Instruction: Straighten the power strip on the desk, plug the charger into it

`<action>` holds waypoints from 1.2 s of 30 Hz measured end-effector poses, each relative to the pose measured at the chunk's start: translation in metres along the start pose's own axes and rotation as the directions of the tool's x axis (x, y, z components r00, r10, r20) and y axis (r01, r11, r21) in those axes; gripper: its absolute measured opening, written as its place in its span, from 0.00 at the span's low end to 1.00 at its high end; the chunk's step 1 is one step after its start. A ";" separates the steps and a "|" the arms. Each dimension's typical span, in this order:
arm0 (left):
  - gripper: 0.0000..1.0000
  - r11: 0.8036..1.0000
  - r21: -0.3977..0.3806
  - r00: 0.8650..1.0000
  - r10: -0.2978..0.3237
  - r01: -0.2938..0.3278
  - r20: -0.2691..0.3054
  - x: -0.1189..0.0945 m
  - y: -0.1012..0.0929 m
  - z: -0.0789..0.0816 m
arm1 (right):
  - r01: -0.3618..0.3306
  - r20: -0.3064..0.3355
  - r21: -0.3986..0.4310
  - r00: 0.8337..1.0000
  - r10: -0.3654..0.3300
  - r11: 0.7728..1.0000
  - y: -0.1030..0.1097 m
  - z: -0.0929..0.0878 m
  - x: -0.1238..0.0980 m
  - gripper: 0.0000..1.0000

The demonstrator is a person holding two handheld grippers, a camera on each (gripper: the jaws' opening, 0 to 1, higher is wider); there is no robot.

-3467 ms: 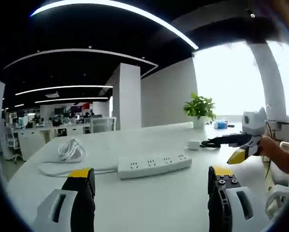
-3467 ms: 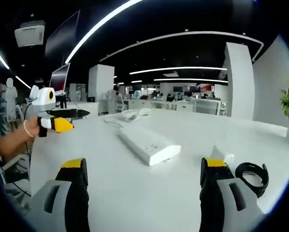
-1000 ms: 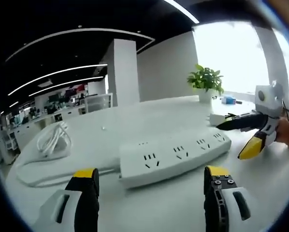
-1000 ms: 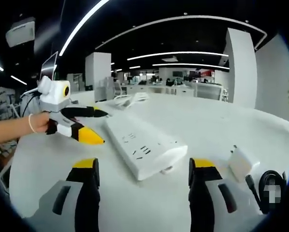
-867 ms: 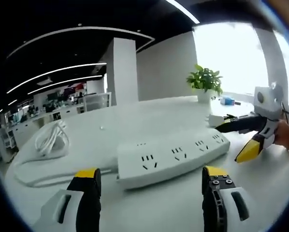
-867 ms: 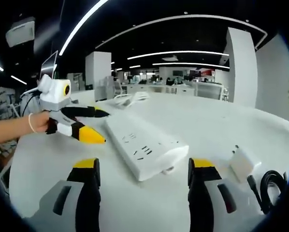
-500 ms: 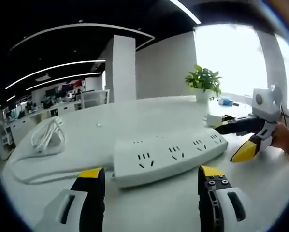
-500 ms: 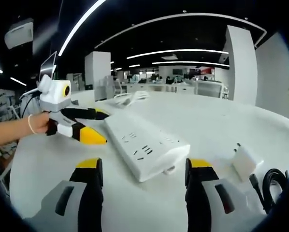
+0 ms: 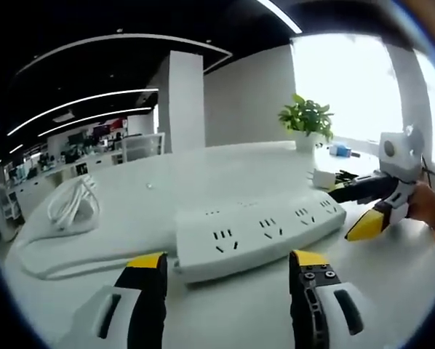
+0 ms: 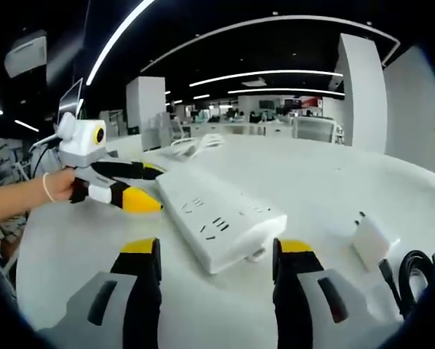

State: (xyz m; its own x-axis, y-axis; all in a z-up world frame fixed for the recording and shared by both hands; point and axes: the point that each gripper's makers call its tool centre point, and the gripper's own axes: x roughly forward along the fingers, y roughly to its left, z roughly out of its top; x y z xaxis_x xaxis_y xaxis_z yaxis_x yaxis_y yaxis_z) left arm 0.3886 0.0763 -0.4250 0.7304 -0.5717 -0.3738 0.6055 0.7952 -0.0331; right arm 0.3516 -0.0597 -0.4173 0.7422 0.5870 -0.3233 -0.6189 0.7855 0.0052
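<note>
On the white surface (image 9: 225, 305), centre of the left gripper view, lies the white power strip (image 9: 257, 234), long axis running from about 8 o'clock to 2 o'clock, sockets facing up. Left gripper (image 9: 228, 263): yellow-tipped fingers (image 9: 148, 260) apart, rising at 6 o'clock, one either side of the strip's near edge; not touching it, as far as the fisheye allows. Strip's white cable (image 9: 76, 207) trails off toward 9 o'clock and ends in a loose coil.

At 3 o'clock in the same view, the right gripper (image 9: 363, 211), held in a hand (image 9: 425, 207), sits at the strip's far end; its fingers apart, one dark above, one yellow-tipped below. Whether they touch the strip I cannot tell. Beyond them a small white charger (image 9: 324, 178) on the surface, and a potted plant (image 9: 306, 123) near the window at 1 o'clock.

Right gripper view: same strip (image 10: 219, 216) seen end-on, its near end between and just beyond the right gripper (image 10: 215, 253) fingers (image 10: 140, 247), which stand apart, gripping nothing. Left gripper (image 10: 141, 186) comes in at 9 o'clock, hand (image 10: 54, 187) behind it, fingers spread at the strip's far left side. White charger (image 10: 372, 241) lies at 4 o'clock, prongs pointing up and away, well apart from the strip, with a black cable loop (image 10: 414, 280) just beside it toward the edge.
</note>
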 end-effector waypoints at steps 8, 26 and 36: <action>0.64 1.000 -0.021 1.000 -0.002 0.001 -0.002 0.001 0.002 -0.002 | 0.005 -0.011 -0.001 1.000 -0.005 1.000 0.000 -0.002 0.003 0.58; 0.56 0.999 0.010 0.999 -0.037 0.037 -0.006 0.003 -0.003 -0.003 | 0.035 -0.032 -0.005 0.999 -0.035 0.999 -0.008 -0.005 0.006 0.47; 0.54 1.000 0.002 1.000 -0.025 0.025 -0.006 0.003 -0.003 -0.002 | 0.050 -0.043 -0.019 0.998 -0.051 0.999 -0.013 -0.006 0.009 0.46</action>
State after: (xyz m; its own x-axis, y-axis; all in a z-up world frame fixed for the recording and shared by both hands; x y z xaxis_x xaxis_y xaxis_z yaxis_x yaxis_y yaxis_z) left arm 0.3883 0.0726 -0.4280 0.7131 -0.5903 -0.3782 0.6243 0.7802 -0.0405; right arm 0.3648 -0.0653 -0.4261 0.7608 0.5373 -0.3640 -0.5858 0.8100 -0.0287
